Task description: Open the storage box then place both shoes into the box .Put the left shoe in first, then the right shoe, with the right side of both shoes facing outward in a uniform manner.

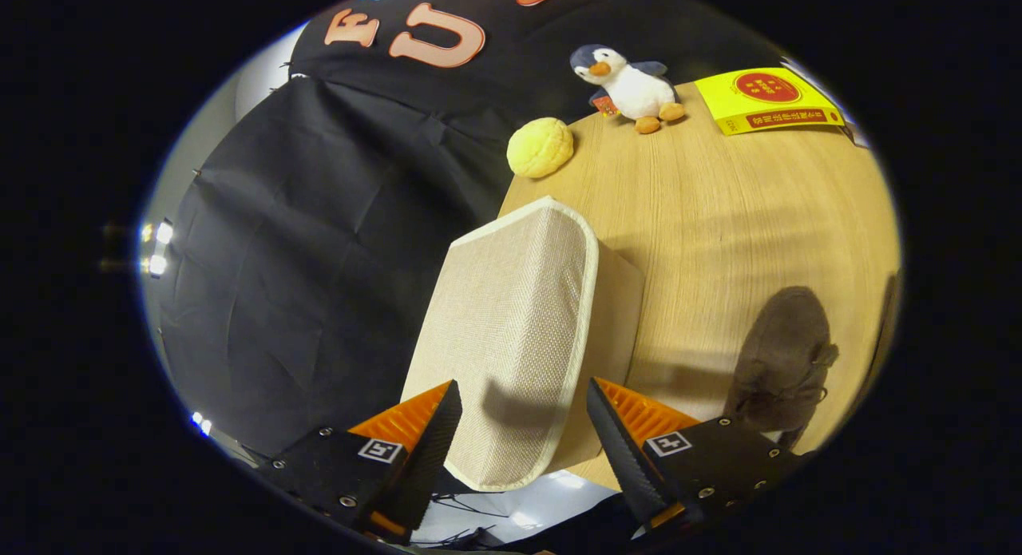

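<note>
The storage box [519, 331] stands at the table's [718, 212] left edge, its woven lid face toward me, lid shut as far as I can judge. My gripper [523, 415] is spread wide, fingers flanking the lid's near end, neither touching. Step in hand: opening. Next I must catch the lid's edge. One dark shoe [782, 363] lies right of the box; its side is indistinct. Far off: bun [540, 146], penguin [631, 88], yellow carton [762, 100].

Storage box [519, 331]: beige woven fabric, pale trim, lid closed, standing at the tabletop's [718, 220] near-left edge. One shoe [786, 359]: dark brown, laced, lying on the tabletop well right of the box, near the right edge.
</note>
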Tool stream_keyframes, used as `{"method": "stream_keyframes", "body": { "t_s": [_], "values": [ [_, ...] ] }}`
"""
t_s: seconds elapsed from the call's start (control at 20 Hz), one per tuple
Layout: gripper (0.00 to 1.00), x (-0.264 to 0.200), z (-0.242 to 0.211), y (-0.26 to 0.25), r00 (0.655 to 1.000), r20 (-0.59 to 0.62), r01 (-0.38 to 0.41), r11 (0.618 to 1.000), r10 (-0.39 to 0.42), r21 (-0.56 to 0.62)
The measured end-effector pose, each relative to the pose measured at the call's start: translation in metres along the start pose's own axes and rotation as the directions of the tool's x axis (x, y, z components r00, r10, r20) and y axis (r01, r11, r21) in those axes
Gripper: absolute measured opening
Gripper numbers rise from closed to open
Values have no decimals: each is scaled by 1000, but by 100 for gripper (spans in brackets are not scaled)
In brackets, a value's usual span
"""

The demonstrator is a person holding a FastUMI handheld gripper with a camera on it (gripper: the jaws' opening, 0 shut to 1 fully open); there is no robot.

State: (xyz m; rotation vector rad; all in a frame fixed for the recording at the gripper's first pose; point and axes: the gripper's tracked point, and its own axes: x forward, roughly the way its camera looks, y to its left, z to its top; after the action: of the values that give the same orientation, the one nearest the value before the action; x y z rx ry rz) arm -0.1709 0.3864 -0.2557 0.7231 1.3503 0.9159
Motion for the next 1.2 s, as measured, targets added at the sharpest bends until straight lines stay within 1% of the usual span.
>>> {"method": "stream_keyframes", "body": {
  "t_s": [0.1, 0.15, 0.2, 0.25, 0.3, 0.35, 0.4, 0.5, 0.6, 0.7, 0.8, 0.9, 0.95, 1.0, 1.05, 1.15, 1.2],
  "values": [
    [93, 6, -1, 3, 999, -6, -41, 997, 41, 72],
    [90, 6, -1, 4, 999, -9, -49, 995, 50, 87],
    [89, 6, -3, 5, 998, -14, -58, 994, 59, 90],
    [83, 6, -2, 4, 998, -11, -57, 995, 58, 78],
    [81, 7, -2, 0, 999, -5, -47, 997, 48, 60],
    [81, 10, -3, -7, 999, -5, -37, 998, 37, 54],
    [81, 11, -9, -10, 999, -22, -42, 997, 44, 72],
    [81, 15, -11, -1, 994, -7, -110, 978, 113, 176],
    [81, 14, -10, 2, 988, 8, -149, 965, 151, 216],
    [81, 3, -6, 14, 979, 16, -200, 953, 202, 228],
    [73, -21, -1, 40, 962, 46, -274, 938, 271, 211],
    [66, -38, 9, 58, 955, 82, -294, 941, 284, 166],
    [54, -44, 15, 66, 955, 106, -289, 946, 275, 145],
    [46, -48, 22, 77, 953, 131, -289, 949, 273, 124],
    [36, -50, 28, 90, 948, 148, -299, 949, 282, 104],
    [28, -51, 37, 119, 936, 153, -329, 942, 316, 65],
    [27, -51, 38, 132, 933, 147, -338, 940, 328, 49]
  ]
}}
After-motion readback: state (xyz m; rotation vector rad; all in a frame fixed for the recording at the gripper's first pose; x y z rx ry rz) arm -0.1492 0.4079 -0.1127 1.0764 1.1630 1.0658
